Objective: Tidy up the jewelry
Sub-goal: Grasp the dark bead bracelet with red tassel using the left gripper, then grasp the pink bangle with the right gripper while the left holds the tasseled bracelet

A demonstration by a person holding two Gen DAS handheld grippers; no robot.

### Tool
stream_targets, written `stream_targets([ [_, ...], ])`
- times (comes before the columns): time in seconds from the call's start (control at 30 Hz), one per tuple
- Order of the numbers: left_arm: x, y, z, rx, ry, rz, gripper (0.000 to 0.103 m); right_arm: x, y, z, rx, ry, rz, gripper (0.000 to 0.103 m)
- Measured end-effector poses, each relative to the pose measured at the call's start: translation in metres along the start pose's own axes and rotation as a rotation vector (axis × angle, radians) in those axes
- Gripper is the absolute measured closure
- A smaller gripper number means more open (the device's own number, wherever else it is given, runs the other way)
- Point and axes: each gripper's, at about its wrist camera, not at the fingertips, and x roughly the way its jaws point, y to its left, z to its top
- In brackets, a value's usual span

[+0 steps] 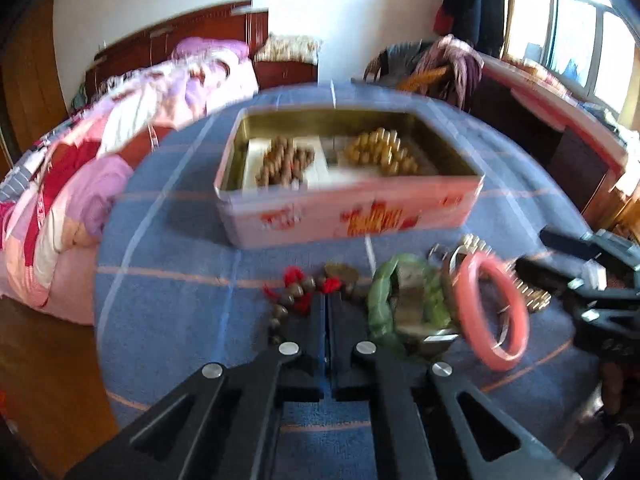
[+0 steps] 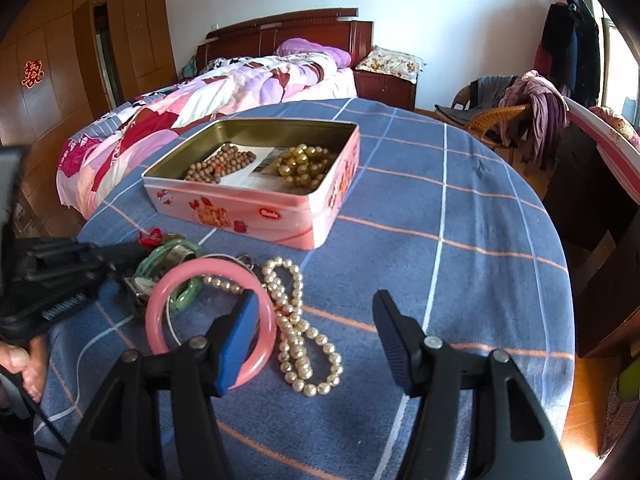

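Note:
A pink tin (image 1: pixel 352 212) (image 2: pixel 256 210) stands open on the blue checked tablecloth, holding brown beads (image 2: pixel 218 168) and gold beads (image 2: pixel 304 166). In front lie a pink bangle (image 2: pixel 160 300) (image 1: pixel 494 312), green bangles (image 1: pixel 380 300) (image 2: pixel 176 254), a white pearl necklace (image 2: pixel 298 332) and a brown bead string with red tassels (image 1: pixel 298 292). My left gripper (image 1: pixel 328 304) is shut, its tips at the brown bead string; I cannot tell whether it grips it. My right gripper (image 2: pixel 316 320) is open above the pearls, its left finger over the pink bangle.
The round table (image 2: pixel 460 240) drops off at right and front. A bed with a pink quilt (image 2: pixel 192 100) stands behind left. A wicker chair with clothes (image 2: pixel 516 116) and a dark desk (image 2: pixel 592 184) stand at right.

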Motion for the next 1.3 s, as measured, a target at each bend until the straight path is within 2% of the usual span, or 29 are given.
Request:
stream_targets([
  [0.1,-0.025,-0.001,0.013,0.011,-0.085,0.004,0.103,0.000,-0.002,-0.001,0.014,0.001,0.002,0.040],
  [0.23,-0.043,0.003,0.024,0.009,-0.135,-0.001,0.103,-0.001,-0.004,-0.001,0.025,-0.003,0.002,0.040],
  [0.63,-0.044,0.006,0.034,-0.032,-0.139,-0.031,0.103,-0.003,-0.016,0.002,0.048,-0.009,0.015,0.041],
  [0.83,-0.063,-0.004,0.045,-0.016,-0.196,-0.063,0.103,-0.006,-0.005,0.000,-0.006,-0.011,0.051,0.054],
  [1.1,-0.047,0.011,0.040,-0.060,-0.141,-0.062,0.103,-0.004,-0.005,-0.001,-0.005,-0.003,0.069,0.056],
  [1.3,-0.051,0.020,0.040,-0.076,-0.153,-0.050,0.103,-0.004,-0.003,0.000,-0.010,0.000,0.076,0.056],
])
